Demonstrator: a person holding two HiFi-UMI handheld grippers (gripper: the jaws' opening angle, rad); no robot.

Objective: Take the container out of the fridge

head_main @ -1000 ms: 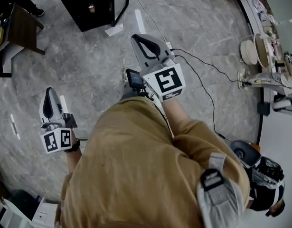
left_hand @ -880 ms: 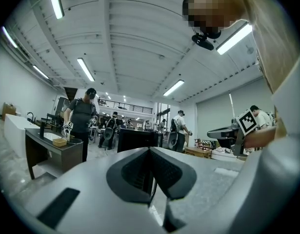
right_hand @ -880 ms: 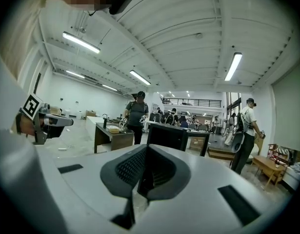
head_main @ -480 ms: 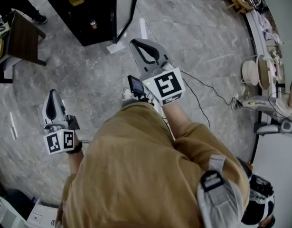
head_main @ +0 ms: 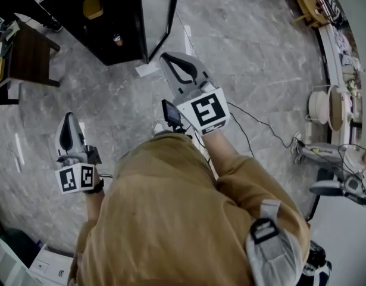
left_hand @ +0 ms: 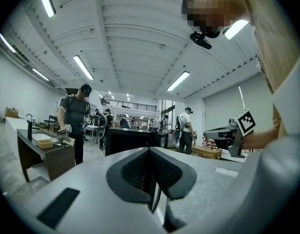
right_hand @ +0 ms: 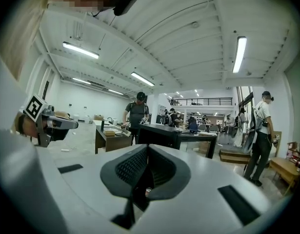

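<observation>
The black fridge stands on the stone floor at the upper left of the head view, its glass door swung open. Inside it show a yellow container and, lower down, a small can. My right gripper is held out in front of the body, pointing toward the open door, jaws shut and empty. My left gripper hangs lower at the left, also shut with nothing in it. Both gripper views look across the hall to the fridge, still some way off.
A dark wooden desk stands left of the fridge. A white sheet lies on the floor by the door. Cables trail to equipment at the right. White boxes sit bottom left. A person stands by the desk.
The fridge has slid further into the head view and its yellow container now shows. Both grippers stay shut and keep about the same place before the body.
</observation>
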